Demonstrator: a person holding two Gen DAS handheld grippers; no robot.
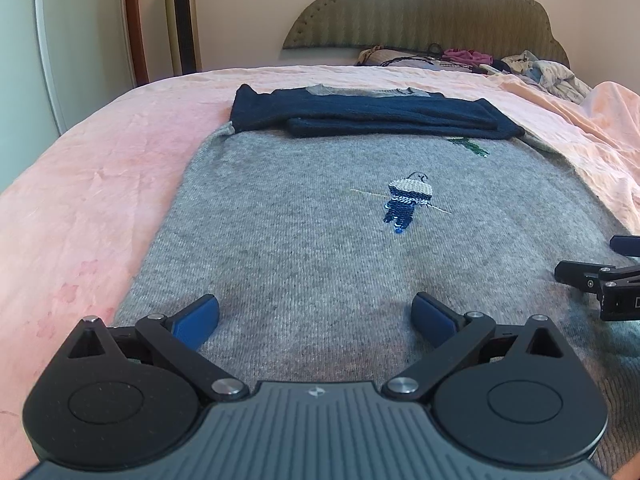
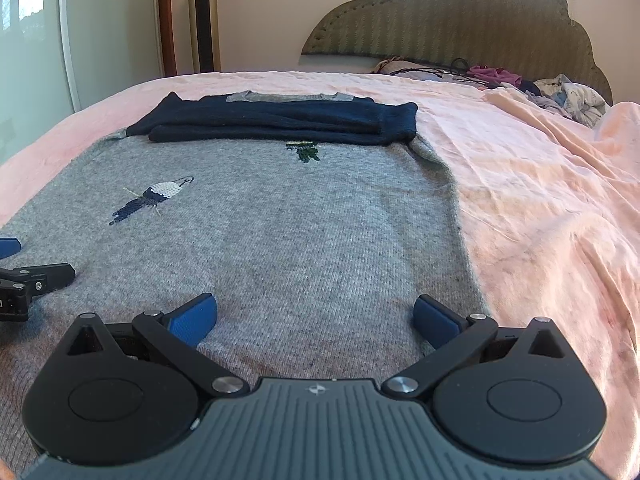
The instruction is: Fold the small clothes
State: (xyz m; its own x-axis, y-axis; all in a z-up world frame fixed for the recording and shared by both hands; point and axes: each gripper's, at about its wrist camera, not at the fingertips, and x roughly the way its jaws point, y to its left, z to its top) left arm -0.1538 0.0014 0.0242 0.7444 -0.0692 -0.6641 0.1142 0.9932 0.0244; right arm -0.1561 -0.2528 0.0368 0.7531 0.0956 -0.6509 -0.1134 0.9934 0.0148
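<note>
Bright daylight, soft shadows, perhaps edge-warped

Both wrist cams sit low over the bed (image 1: 80,184), facing the headboard (image 2: 460,24); both share the grey sweater (image 1: 320,248).

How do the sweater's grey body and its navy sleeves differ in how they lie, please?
The grey body lies spread flat in one layer; the navy sleeves are folded across its far end, stacked. The body carries embroidered motifs; the sleeves look plain. Both rest on the pink bedspread.
</note>
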